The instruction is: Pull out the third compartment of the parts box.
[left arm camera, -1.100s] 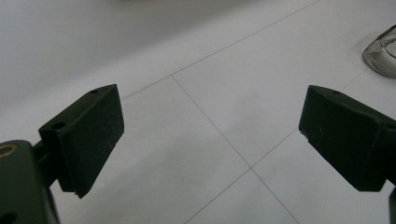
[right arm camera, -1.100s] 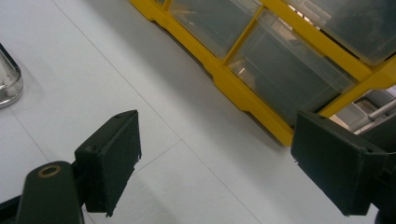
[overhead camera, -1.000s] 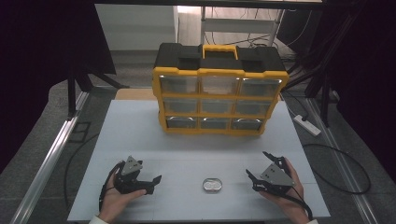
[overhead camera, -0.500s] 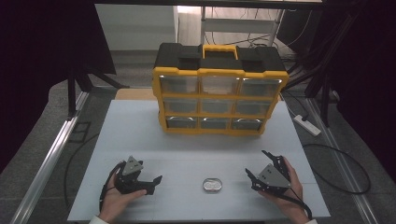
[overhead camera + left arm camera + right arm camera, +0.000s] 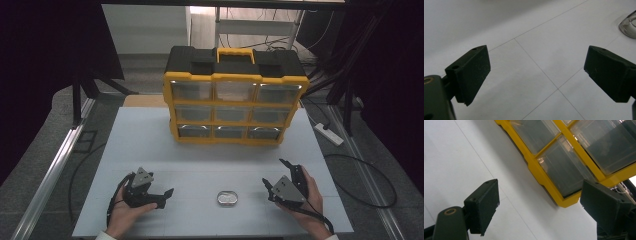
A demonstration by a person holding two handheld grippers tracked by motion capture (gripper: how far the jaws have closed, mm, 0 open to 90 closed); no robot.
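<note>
A person sits at a white table (image 5: 150, 145) with 2 grippers resting near its front edge. Between them, close to that edge, lies a small oval metal tin (image 5: 227, 198) — the nearest thing to both tools. The left gripper (image 5: 162, 196) points right toward it, jaws spread wide and holding nothing; in the left gripper view the tin's (image 5: 629, 25) rim peeks in at the upper right, well beyond the jaws. The right gripper (image 5: 276, 176) sits just right of the tin, also wide open and empty, aimed up the table at a yellow and black drawer cabinet (image 5: 235, 97) with 9 clear drawers, whose lower corner (image 5: 564, 167) shows ahead of it. This looks like the start — nothing grasped yet. The likely next move calls for 1 gripper to swing over the tin, straddle it and close.
</note>
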